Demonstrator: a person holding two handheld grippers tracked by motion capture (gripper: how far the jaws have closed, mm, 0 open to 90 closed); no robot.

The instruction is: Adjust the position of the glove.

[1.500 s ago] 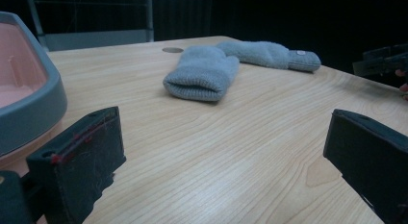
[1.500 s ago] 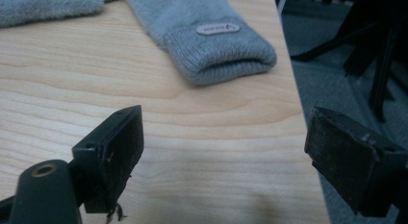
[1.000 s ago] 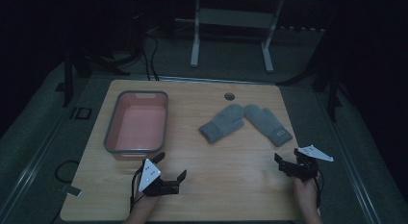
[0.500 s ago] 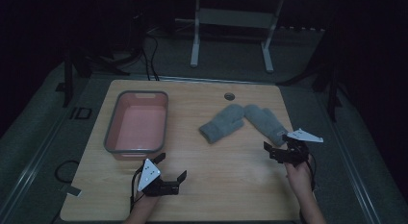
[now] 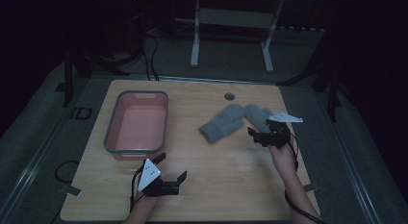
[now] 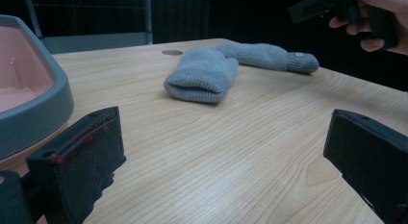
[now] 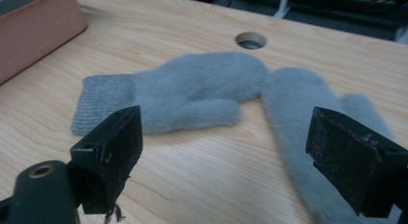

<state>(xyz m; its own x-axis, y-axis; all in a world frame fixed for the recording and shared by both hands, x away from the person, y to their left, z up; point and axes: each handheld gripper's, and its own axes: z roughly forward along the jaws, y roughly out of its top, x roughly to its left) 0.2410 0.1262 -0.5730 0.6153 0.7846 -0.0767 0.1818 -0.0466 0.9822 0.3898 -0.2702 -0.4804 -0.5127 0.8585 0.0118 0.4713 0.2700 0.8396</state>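
Two grey knitted woollen mittens (image 5: 222,123) (image 5: 260,117) lying tips touching on the pale wooden table (image 5: 226,180), right of the grey-rimmed pink plastic tub (image 5: 137,122). Right gripper (image 5: 263,134) raised just over the right-hand mitten's cuff, jaws wide and empty. Left gripper (image 5: 171,168) low near the front edge, jaws spread wide, empty.

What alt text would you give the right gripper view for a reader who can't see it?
Two grey mittens lie on a wooden table, tips touching, just ahead of the open right gripper; its black jaws stand wide apart. A round hole lies beyond, a pink bin far left.
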